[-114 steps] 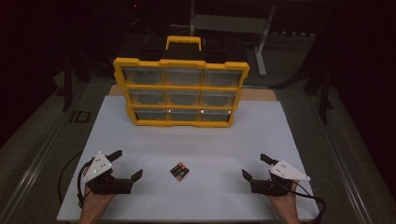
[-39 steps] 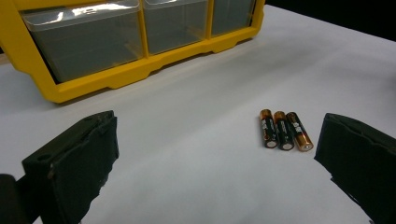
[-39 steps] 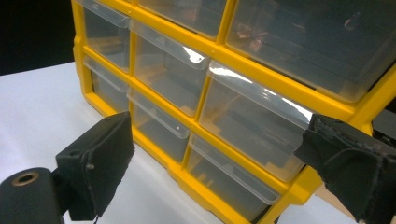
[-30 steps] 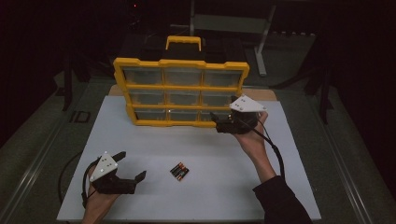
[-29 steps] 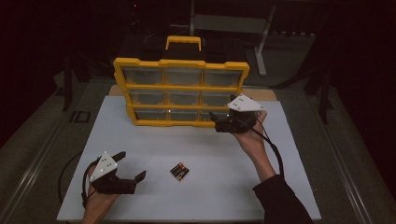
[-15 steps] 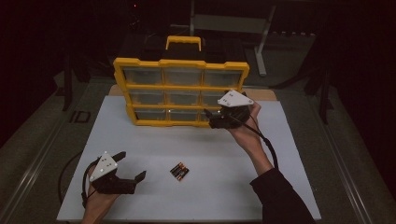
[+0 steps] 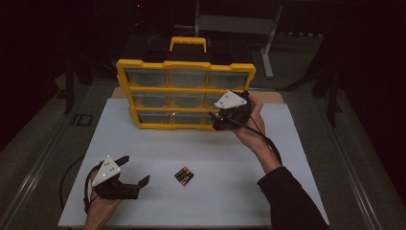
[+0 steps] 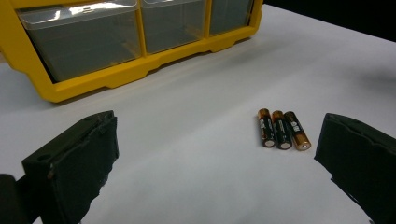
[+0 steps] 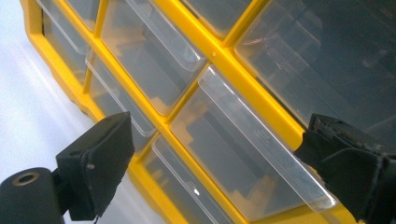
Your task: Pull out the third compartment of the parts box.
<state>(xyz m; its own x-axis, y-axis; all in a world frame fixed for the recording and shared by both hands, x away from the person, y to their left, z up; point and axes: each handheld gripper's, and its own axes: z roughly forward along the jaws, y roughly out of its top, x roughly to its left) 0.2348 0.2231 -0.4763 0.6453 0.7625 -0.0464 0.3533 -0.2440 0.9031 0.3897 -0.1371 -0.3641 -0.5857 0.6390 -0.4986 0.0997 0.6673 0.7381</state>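
A white table top [image 7: 143, 143] carries a yellow drawer organiser [image 7: 186, 96] that stands upright near its far edge, three rows of three clear plastic drawers set in a yellow frame with a yellow carry handle [image 7: 188, 44] on top. The right gripper [image 7: 225, 117] is up against the organiser's lower right corner, its jaws spread wide and gripping nothing — in the right gripper view they flank the clear front of one drawer [image 9: 243, 158], close to it, though whether they touch it cannot be told. The left gripper [image 7: 125, 184] rests low near the table's near left corner, well apart from the organiser, jaws likewise wide open and empty. Three AA batteries [image 7: 184, 175], black with copper-coloured ends, lie side by side touching one another on the bare table top — just right of the left gripper, and in the left gripper view they sit ahead of the open jaws, nearer the right-hand one.
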